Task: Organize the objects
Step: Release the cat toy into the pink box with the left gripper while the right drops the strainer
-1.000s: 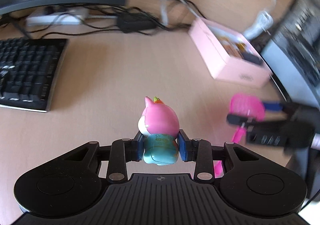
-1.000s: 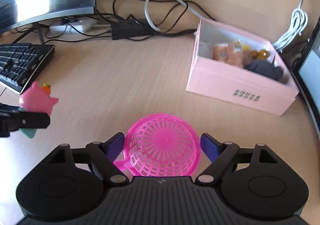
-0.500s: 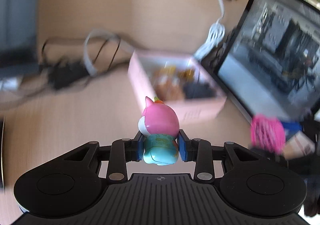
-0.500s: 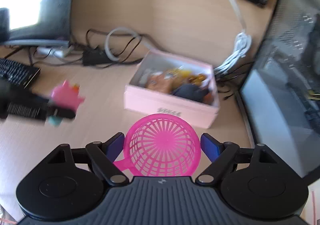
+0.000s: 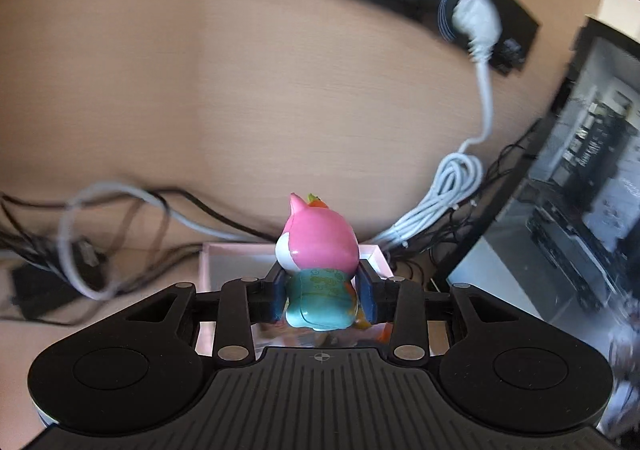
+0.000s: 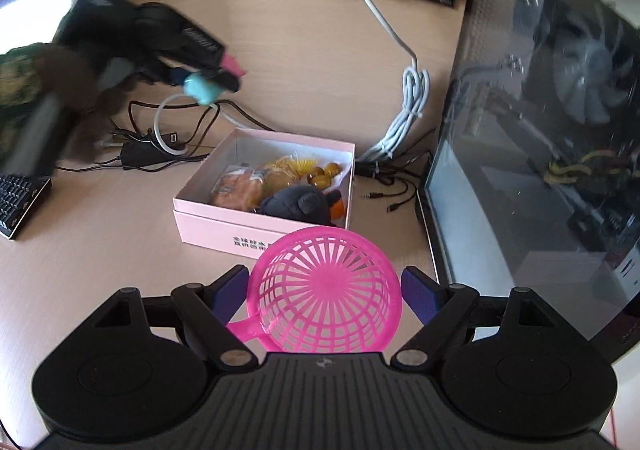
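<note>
Both our grippers lifted since the earlier frame, our left gripper clamping the pink owl figurine above the pink box, our right gripper clasping the pink mesh basket nearer us.

A keyboard, tangled cables and a computer case.

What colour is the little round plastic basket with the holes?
Bright pink all over. The round plastic mesh basket shows best in the right wrist view, between the right gripper fingers.
</note>
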